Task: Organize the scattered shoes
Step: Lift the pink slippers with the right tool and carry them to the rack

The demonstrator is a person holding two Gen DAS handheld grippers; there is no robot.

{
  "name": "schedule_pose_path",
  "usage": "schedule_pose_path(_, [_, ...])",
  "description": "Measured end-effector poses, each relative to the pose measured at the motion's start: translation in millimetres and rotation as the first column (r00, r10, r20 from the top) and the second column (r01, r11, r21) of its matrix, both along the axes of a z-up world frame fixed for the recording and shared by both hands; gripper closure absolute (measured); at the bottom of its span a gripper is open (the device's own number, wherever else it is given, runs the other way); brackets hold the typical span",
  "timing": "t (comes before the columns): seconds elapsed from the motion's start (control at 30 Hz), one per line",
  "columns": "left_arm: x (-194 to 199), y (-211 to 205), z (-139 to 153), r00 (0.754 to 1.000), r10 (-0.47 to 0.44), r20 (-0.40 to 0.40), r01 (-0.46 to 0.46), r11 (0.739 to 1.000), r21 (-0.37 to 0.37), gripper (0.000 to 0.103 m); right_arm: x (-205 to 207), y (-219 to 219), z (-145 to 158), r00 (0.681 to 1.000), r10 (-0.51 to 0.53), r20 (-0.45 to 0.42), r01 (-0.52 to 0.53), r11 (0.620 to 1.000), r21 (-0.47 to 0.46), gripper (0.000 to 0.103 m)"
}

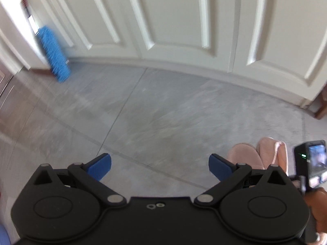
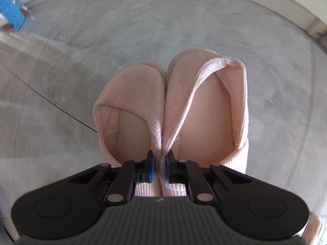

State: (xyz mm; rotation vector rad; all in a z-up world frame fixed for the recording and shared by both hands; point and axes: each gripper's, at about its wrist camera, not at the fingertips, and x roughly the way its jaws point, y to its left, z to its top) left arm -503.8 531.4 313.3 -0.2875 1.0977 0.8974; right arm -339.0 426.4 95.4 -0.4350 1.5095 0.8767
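A pair of pink fabric slippers (image 2: 163, 102) hangs side by side in my right gripper (image 2: 160, 168), above the grey floor. The gripper is shut on the two inner edges of the slippers, pinched together between its blue pads. The slippers' toes point away from me. In the left wrist view the same pink slippers (image 1: 253, 153) show at the lower right, beside the right gripper's camera body (image 1: 310, 163). My left gripper (image 1: 160, 166) is open and empty, held over bare floor to the left of the slippers.
White panelled doors (image 1: 173, 20) stand along the far side of the grey tiled floor (image 1: 153, 106). A blue fluffy mop head (image 1: 54, 53) leans at the far left; it also shows in the right wrist view (image 2: 11, 10). A dark wood cabinet (image 1: 6, 89) is at the left edge.
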Motion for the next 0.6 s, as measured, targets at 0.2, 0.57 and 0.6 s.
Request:
schedule_pose_path(0.2, [71.8,-43.9,36.8,0.989,-0.132,0.071,0.131,0.991,0.016,0.001,59.0,-101.4,89.5,0.981,-0.191,0.038,0.189,0.980,0.056,0.091])
schedule_pose_path(0.57, [239.8,-174.2,127.0,0.886,-0.387,0.254,0.371,0.922,0.112,0.001,190.3,-284.0,245.7,0.852,-0.476,0.216,0.433,0.875,0.217,0.091])
schedule_pose_path(0.6, [247.5,-181.1,129.6,0.882,-0.395,0.258,0.378,0.918,0.115,0.001,201.3,-297.4,254.8,0.842,-0.490,0.226,0.443,0.867,0.229,0.091])
